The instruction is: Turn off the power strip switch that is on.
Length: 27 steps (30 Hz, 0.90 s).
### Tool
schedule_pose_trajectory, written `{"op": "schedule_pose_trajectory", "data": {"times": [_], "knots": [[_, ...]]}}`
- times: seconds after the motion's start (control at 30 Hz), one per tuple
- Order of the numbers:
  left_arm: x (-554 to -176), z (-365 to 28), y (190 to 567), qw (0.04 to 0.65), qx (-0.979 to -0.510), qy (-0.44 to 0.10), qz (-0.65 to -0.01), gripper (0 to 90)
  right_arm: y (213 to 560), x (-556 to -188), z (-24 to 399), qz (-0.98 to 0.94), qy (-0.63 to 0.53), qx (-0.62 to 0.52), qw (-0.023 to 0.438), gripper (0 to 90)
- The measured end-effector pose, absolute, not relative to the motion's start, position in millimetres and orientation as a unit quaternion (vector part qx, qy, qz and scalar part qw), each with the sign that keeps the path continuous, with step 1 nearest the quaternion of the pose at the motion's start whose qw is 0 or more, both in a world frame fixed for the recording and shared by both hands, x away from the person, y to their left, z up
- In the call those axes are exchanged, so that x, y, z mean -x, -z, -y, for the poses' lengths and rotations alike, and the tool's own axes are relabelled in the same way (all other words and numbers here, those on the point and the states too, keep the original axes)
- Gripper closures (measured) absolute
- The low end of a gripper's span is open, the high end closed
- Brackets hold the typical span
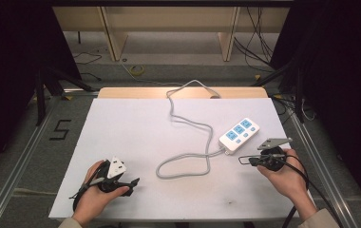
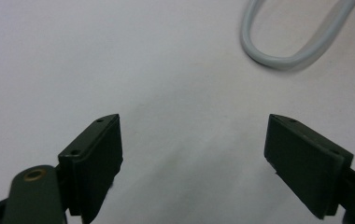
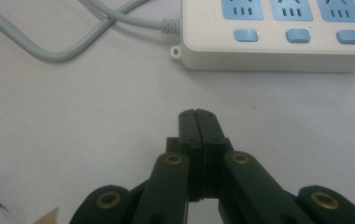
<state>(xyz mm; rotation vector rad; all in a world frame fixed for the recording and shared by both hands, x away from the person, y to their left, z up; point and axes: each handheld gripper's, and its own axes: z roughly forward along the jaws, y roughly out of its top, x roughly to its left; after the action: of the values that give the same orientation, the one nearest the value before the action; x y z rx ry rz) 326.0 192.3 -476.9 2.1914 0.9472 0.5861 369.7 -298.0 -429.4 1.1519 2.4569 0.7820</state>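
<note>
You have one power strip on the table, at about 3 o'clock from the middle of the white sheet and near its right edge. It is a white block with three blue sockets in a row and three blue buttons beside them, one for each socket, and a small mounting ear at the corner where the cable goes out. There is one grey cable; it leaves the strip toward 8 o'clock, makes one loose loop near the middle of the sheet, then runs up toward 12 o'clock and over the far edge of the table. Your right gripper lies just beside the strip, at 5 o'clock of it, with its two jaws pressed together on nothing and not touching the strip. Your left gripper rests at 7 o'clock of the sheet, jaws spread wide with bare sheet between them, well apart from the loop. The left half of the sheet is free.
</note>
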Motion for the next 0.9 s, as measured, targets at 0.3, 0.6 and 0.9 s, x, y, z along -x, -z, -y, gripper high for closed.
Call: {"op": "schedule_pose_trajectory", "data": {"times": [0.3, 0.6, 0.9], "knots": [[-326, -192, 477, 0.335, -0.840, -0.225, -0.363, 19.2, 428, -374, 298, -0.859, -0.273, -0.404, 0.158, 90.0], [-326, -192, 477, 0.334, -0.841, -0.225, -0.362, 19.2, 427, -378, 298, -0.858, -0.272, -0.407, 0.157, 90.0], [-326, -193, 477, 0.334, -0.840, -0.225, -0.363, 19.3, 426, -383, 296, -0.857, -0.271, -0.408, 0.157, 90.0]]}}
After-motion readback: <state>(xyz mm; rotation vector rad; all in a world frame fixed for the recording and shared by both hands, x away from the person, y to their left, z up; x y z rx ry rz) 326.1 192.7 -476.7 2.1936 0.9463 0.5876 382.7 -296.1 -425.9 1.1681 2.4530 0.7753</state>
